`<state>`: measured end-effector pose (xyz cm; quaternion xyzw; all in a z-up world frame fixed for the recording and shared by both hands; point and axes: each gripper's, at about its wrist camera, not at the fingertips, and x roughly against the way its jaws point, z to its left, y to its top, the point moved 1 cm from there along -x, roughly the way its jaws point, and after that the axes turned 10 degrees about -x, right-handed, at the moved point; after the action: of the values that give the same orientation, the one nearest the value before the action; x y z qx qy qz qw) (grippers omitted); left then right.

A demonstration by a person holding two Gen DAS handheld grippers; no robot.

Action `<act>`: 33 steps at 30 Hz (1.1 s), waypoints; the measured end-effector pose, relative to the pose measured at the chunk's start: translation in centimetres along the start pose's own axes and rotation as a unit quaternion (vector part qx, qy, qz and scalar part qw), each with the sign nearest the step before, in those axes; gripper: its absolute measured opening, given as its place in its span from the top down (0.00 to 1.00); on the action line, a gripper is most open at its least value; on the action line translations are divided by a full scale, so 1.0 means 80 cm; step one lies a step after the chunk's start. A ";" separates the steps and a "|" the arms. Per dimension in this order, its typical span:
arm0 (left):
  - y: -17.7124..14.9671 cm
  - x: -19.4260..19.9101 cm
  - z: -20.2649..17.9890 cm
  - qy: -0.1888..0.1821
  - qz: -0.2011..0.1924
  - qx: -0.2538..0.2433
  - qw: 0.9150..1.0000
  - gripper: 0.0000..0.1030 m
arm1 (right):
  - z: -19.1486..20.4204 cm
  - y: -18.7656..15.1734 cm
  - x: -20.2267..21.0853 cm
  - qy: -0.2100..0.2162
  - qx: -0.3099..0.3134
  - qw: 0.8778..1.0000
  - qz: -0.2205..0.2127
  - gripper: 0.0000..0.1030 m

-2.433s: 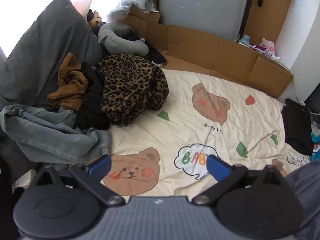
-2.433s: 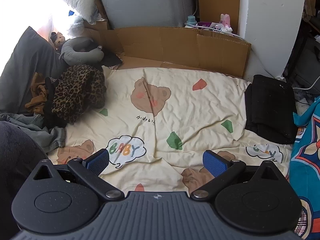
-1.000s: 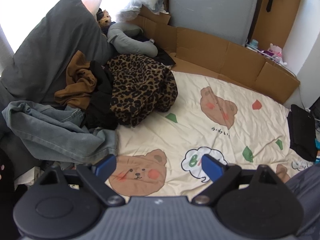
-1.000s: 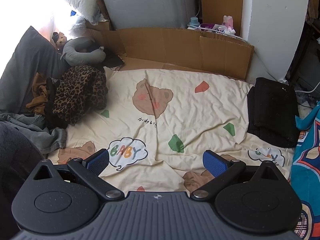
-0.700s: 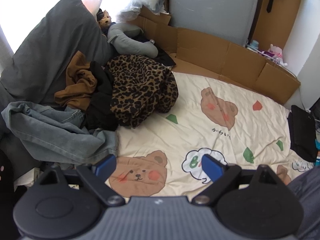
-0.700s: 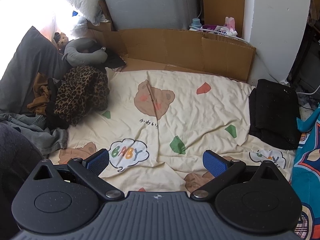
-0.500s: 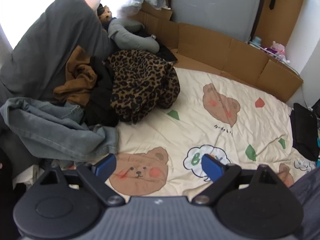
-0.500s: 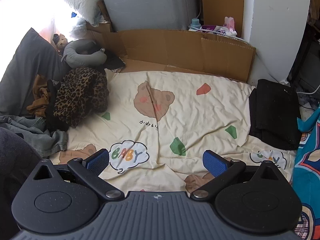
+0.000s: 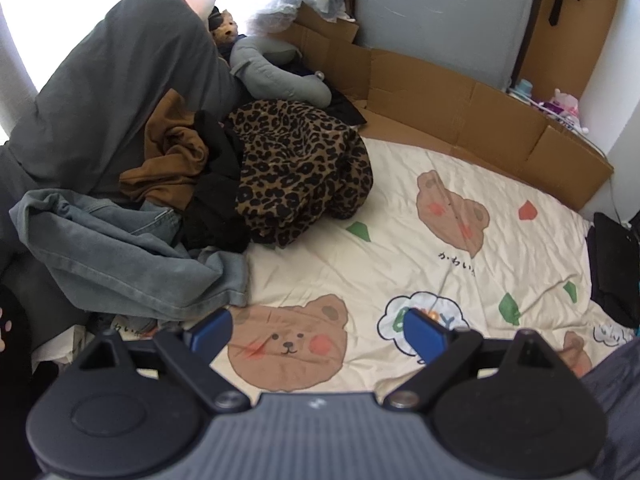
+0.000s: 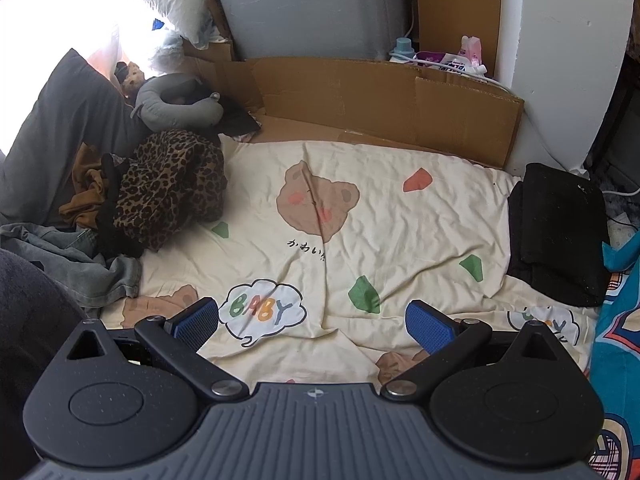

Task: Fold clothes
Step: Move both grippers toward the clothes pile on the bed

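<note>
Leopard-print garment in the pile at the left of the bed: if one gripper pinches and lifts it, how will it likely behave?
The leopard-print garment lies in soft rounded folds, so it will probably drape limp rather than hold shape. It looks bulky, so likely heavier than a thin shirt. It presses against the black garment, which may drag along. Both the left gripper and right gripper are open, away from it.

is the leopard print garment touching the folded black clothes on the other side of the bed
Apart. The right wrist view shows the leopard print garment in the pile at left and the folded black clothes at the right edge, with a wide stretch of bear-print sheet between them.
</note>
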<state>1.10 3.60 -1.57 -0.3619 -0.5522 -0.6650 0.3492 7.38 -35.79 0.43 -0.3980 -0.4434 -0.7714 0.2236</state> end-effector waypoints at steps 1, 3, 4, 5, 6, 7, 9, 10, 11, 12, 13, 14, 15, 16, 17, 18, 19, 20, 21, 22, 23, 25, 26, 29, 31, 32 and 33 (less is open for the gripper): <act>0.000 0.000 0.001 0.000 0.000 0.001 1.000 0.09 | 0.000 0.000 0.000 0.000 0.001 1.000 0.000 0.00; 0.000 0.000 0.001 0.000 0.001 0.001 1.000 0.09 | 0.002 0.001 -0.001 0.001 0.002 1.000 0.000 0.00; 0.000 -0.001 0.002 0.001 0.001 0.002 1.000 0.09 | 0.002 0.001 -0.001 0.001 0.001 1.000 -0.001 0.00; 0.001 -0.001 0.002 0.001 0.000 0.002 1.000 0.09 | 0.002 0.002 -0.002 0.001 0.001 1.000 -0.001 0.00; 0.001 -0.002 0.003 0.001 0.000 0.002 1.000 0.09 | 0.003 0.002 -0.002 0.001 0.000 1.000 -0.001 0.00; 0.001 -0.002 0.004 0.002 0.000 0.003 1.000 0.09 | 0.003 0.003 -0.003 0.002 -0.001 1.000 -0.001 0.00; 0.000 -0.004 0.007 0.004 0.000 0.005 1.000 0.09 | 0.002 0.005 -0.003 0.004 -0.003 1.000 -0.003 0.00; 0.000 -0.005 0.009 0.004 0.000 0.007 1.000 0.09 | 0.002 0.006 -0.003 0.005 -0.004 1.000 -0.004 0.00; -0.001 -0.006 0.011 0.004 0.000 0.010 1.000 0.09 | 0.003 0.006 -0.003 0.006 -0.005 1.000 -0.004 0.00; -0.001 -0.007 0.012 0.004 0.001 0.012 1.000 0.09 | 0.003 0.007 -0.004 0.007 -0.005 1.000 -0.005 0.00; -0.001 -0.009 0.014 0.004 0.002 0.015 1.000 0.09 | 0.002 0.007 -0.005 0.007 -0.006 1.000 -0.005 0.00; -0.001 -0.010 0.016 0.004 0.003 0.017 1.000 0.09 | 0.003 0.008 -0.006 0.006 -0.006 1.000 -0.004 0.00; -0.001 -0.011 0.018 0.005 0.004 0.019 1.000 0.09 | 0.004 0.008 -0.007 0.005 -0.005 1.000 -0.003 0.00; -0.002 -0.012 0.019 0.005 0.004 0.019 1.000 0.09 | 0.005 0.008 -0.008 0.005 -0.004 1.000 -0.004 0.00; -0.002 -0.012 0.020 0.005 0.003 0.020 1.000 0.09 | 0.006 0.008 -0.009 0.004 -0.002 1.000 -0.004 0.00; -0.002 -0.012 0.021 0.006 0.003 0.021 1.000 0.09 | 0.007 0.008 -0.010 0.003 -0.002 1.000 -0.003 0.00; -0.002 -0.012 0.023 0.006 0.002 0.022 1.000 0.09 | 0.006 0.007 -0.011 0.004 -0.004 1.000 -0.003 0.00; -0.002 -0.013 0.024 0.005 0.001 0.023 1.000 0.09 | 0.006 0.006 -0.012 0.005 -0.006 1.000 -0.003 0.00; -0.002 -0.014 0.026 0.005 0.000 0.025 1.000 0.09 | 0.007 0.006 -0.013 0.007 -0.007 1.000 -0.005 0.00; -0.001 -0.015 0.028 0.006 0.001 0.026 1.000 0.09 | 0.007 0.006 -0.013 0.009 -0.008 1.000 -0.007 0.00; -0.001 -0.017 0.029 0.007 0.002 0.028 1.000 0.09 | 0.008 0.007 -0.014 0.009 -0.009 1.000 -0.009 0.00; 0.000 -0.020 0.031 0.006 0.003 0.029 1.000 0.09 | 0.010 0.008 -0.016 0.011 -0.010 1.000 -0.013 0.00; 0.000 -0.021 0.032 0.007 0.003 0.028 1.000 0.09 | 0.010 0.009 -0.017 0.015 -0.014 1.000 -0.015 0.00; 0.002 -0.024 0.036 0.006 0.003 0.028 1.000 0.09 | 0.012 0.012 -0.017 0.029 -0.025 0.999 -0.022 0.00; 0.004 -0.026 0.039 0.001 0.002 0.031 1.000 0.09 | 0.016 0.014 -0.017 0.034 -0.021 0.999 -0.027 0.00; 0.005 -0.027 0.041 0.000 0.001 0.031 1.000 0.09 | 0.017 0.014 -0.017 0.033 -0.019 0.999 -0.029 0.00; 0.006 -0.029 0.041 -0.001 -0.001 0.030 1.000 0.09 | 0.019 0.015 -0.018 0.032 -0.017 0.999 -0.031 0.00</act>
<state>2.96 6.94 -2.91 -0.3518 -0.5723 -0.6481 0.3586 9.68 -35.14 0.31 -0.3629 -0.4344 -0.7980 0.2070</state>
